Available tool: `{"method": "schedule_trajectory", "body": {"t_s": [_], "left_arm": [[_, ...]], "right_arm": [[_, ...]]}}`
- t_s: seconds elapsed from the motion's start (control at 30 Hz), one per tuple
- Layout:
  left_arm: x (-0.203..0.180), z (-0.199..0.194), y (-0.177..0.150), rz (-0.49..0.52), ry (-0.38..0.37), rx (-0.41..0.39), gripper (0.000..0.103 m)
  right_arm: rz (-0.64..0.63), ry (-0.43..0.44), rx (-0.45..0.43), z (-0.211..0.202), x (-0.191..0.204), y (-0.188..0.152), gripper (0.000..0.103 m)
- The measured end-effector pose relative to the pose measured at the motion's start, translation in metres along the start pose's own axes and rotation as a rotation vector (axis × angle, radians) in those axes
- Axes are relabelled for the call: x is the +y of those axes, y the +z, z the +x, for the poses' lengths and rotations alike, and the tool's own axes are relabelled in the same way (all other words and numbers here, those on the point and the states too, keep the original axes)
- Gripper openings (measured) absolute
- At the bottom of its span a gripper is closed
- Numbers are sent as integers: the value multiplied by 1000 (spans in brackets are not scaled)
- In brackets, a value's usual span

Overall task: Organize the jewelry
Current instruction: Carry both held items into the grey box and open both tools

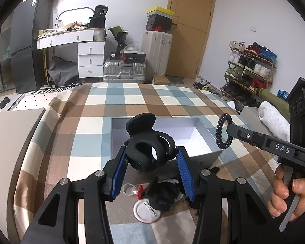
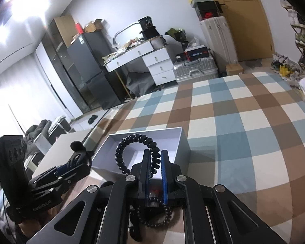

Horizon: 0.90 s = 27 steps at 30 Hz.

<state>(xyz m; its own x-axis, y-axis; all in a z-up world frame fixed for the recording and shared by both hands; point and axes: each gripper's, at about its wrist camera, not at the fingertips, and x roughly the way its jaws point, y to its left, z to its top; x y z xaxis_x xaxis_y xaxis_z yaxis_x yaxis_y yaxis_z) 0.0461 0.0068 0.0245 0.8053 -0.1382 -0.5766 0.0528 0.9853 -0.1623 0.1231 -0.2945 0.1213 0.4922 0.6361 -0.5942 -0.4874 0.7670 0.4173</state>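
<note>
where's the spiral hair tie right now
The spiral hair tie is pinched in the right gripper, held over the open white box.

The bedspread (image 1: 132, 99) was a check of brown, pale blue and cream squares. On it, the open box (image 1: 195, 130) was white inside with a grey outer wall. The hair claw (image 1: 146, 146) was matte black, and so was the spiral hair tie (image 2: 130, 148). The left gripper (image 1: 151, 166) had a black frame with ribbed blue pads (image 1: 120, 170) and silver bolts; the right gripper (image 2: 155, 168) showed the same black and blue. Beneath lay a round white badge (image 1: 146, 211) with a red rim, and a dark beaded bracelet (image 2: 158, 217). The door (image 1: 191, 26) was tan, the drawers (image 1: 90, 59) white, the fridge (image 1: 28, 40) dark grey.
</note>
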Motion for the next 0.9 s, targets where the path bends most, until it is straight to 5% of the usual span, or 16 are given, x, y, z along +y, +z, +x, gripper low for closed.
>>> {"method": "schedule_trajectory", "body": {"t_s": [0.9], "left_arm": [[-2,32,-1,28,9,75,43]], "right_arm": [[-34,-23,85,41,7,0,9]]}}
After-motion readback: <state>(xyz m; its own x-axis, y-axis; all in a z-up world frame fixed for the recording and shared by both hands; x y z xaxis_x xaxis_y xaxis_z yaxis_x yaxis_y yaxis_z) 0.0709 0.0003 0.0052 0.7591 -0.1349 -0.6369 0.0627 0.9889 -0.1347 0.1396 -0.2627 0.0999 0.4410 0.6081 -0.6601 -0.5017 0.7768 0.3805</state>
